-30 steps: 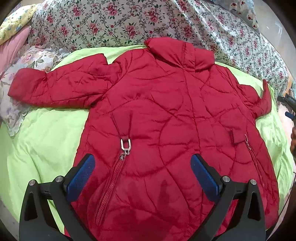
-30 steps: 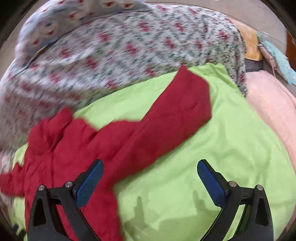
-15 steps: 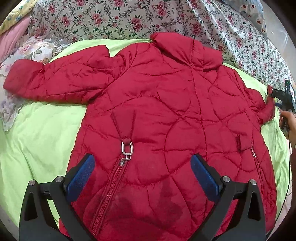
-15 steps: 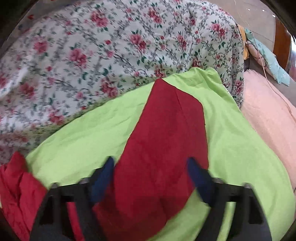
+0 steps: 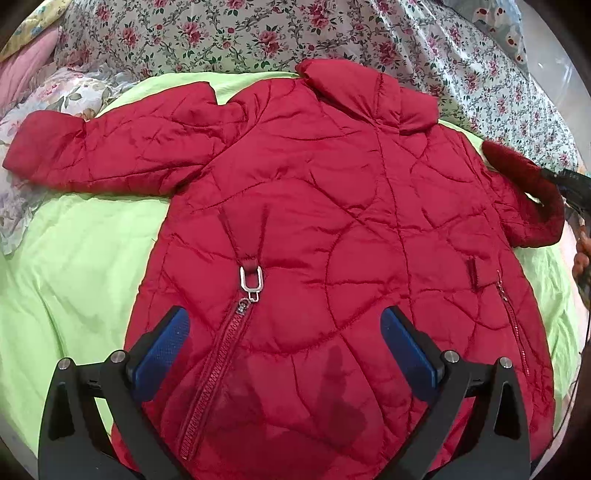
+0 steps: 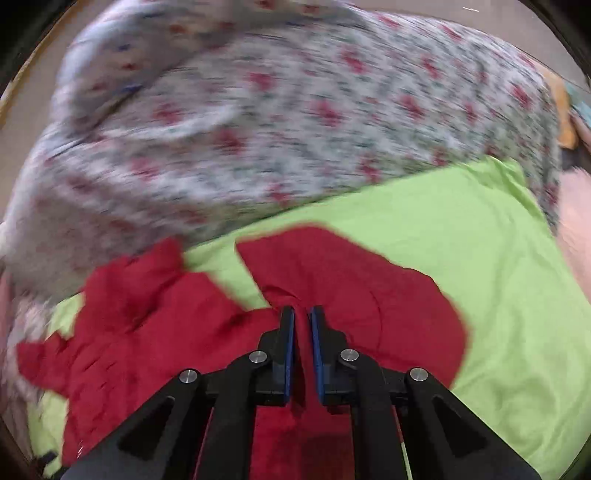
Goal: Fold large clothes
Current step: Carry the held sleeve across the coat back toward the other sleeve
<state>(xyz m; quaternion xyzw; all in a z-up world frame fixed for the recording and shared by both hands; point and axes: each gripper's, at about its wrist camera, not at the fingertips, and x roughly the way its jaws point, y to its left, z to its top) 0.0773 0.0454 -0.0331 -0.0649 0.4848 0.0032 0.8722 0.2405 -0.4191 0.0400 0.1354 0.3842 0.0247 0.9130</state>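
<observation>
Pinching one red jacket's (image 5: 314,221) sleeve (image 6: 351,295), seemingly, right gripper (image 6: 301,317); left gripper (image 5: 284,347) spread wide.

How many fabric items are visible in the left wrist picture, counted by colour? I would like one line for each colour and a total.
Red: 1, the jacket
Light green: 1, the sheet
Rose-patterned white: 1, the floral cover
Pink: 1, the cloth at the far left
Total: 4

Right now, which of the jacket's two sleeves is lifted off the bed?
The sleeve at the picture's right, pinched by the right hand-held gripper; the other sleeve lies flat.
</observation>
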